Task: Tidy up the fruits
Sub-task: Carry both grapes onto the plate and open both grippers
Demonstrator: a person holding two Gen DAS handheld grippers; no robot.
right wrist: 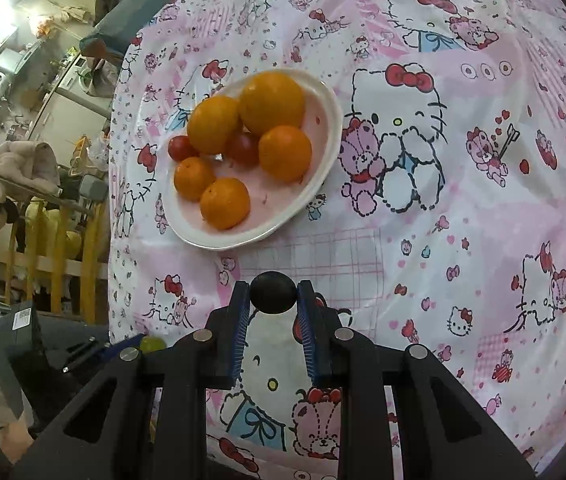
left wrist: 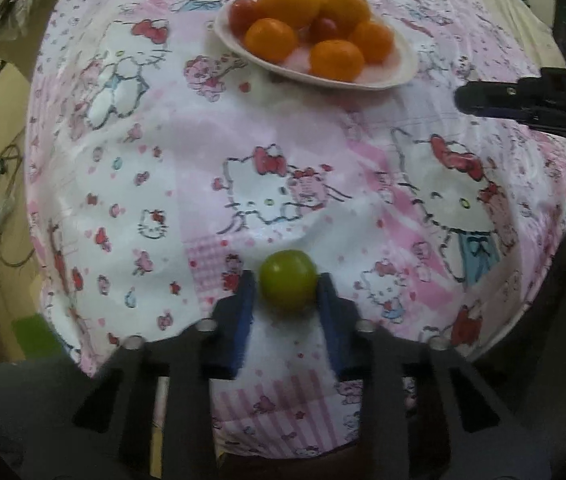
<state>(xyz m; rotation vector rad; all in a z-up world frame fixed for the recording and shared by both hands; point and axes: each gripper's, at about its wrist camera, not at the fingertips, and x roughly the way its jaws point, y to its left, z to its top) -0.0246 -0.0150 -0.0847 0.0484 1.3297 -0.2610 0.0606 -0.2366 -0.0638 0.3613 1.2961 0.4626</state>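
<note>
Blue-padded fingers of the left gripper (left wrist: 287, 292) clamp a green fruit (left wrist: 288, 279) low over the cartoon-cat tablecloth (left wrist: 187, 160), likely bound for the white plate (left wrist: 397, 74) already holding five oranges (left wrist: 270, 39) and two small red fruits (left wrist: 243, 15). Only the right wrist view shows the right gripper (right wrist: 273, 294) pinching a small dark round fruit (right wrist: 273, 291), just short of that plate.

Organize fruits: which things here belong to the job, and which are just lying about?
Job:
- green fruit, in left gripper
- dark fruit, in right gripper
- plate
- oranges
- red fruits

Lying about:
- tablecloth
- clothes
- wooden rail
</note>
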